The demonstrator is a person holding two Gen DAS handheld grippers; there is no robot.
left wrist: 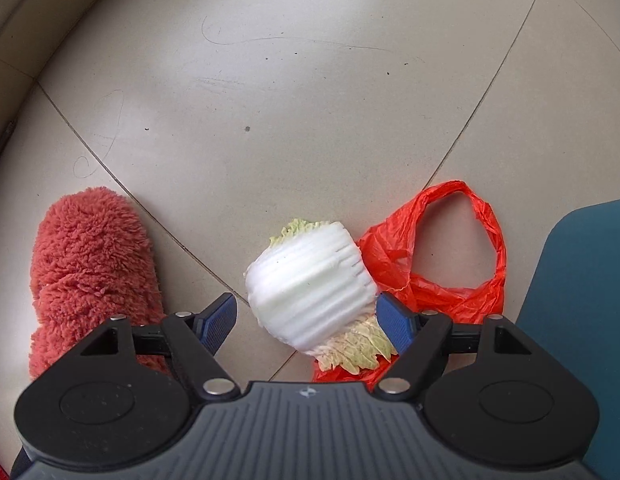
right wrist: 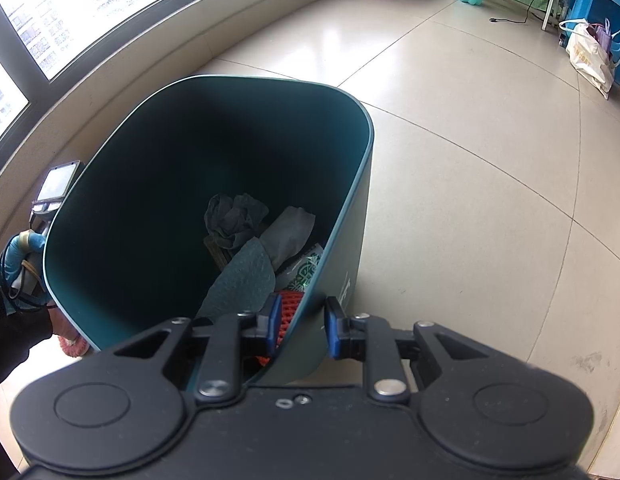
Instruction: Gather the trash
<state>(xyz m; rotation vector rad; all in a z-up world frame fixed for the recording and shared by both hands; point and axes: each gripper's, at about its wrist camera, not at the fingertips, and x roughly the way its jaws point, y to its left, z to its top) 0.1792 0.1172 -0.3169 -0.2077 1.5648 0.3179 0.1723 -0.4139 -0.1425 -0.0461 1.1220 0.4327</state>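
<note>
The left tongs (left wrist: pixel 306 320) hang spread wide over the cabbage chunk (left wrist: pixel 310 284) on the floor (left wrist: pixel 310 100), pads not touching it; the right tongs (right wrist: pixel 298 322) are clamped on the near rim of the teal bin (right wrist: pixel 214 92), which already holds scraps. The cabbage looks firm, light and a bit slick, best pinched across its white ribbed middle. A red plastic bag (left wrist: pixel 450 256) lies partly beneath it, and a fuzzy red slipper (left wrist: pixel 90 268) sits just left.
</note>
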